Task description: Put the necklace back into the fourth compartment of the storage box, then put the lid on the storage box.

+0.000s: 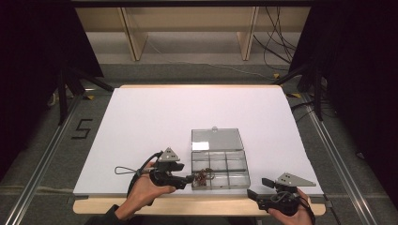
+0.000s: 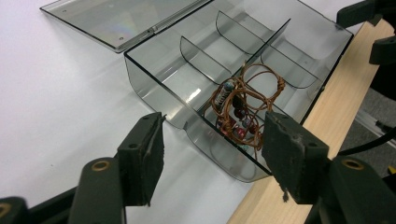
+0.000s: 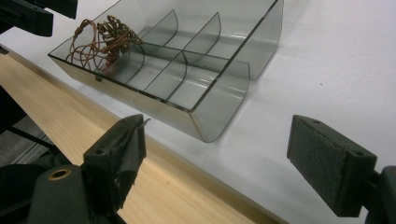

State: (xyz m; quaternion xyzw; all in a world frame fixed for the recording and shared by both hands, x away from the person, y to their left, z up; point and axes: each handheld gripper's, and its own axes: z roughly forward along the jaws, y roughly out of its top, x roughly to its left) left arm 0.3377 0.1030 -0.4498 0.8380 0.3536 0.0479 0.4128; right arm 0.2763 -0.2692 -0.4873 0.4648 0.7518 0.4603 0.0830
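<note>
Now the corded bracelet (image 2: 243,105) lies in the organizer box's (image 2: 154,77) near-left compartment.

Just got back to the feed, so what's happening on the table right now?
A person works with a tool in each hand at a clear divided box whose lid lies open. A tangle of brown cord with beads sits in the box's corner compartment nearest the left tool, whose jaws are open just outside it. The right tool is open, off to the box's other side, holding nothing.
</note>
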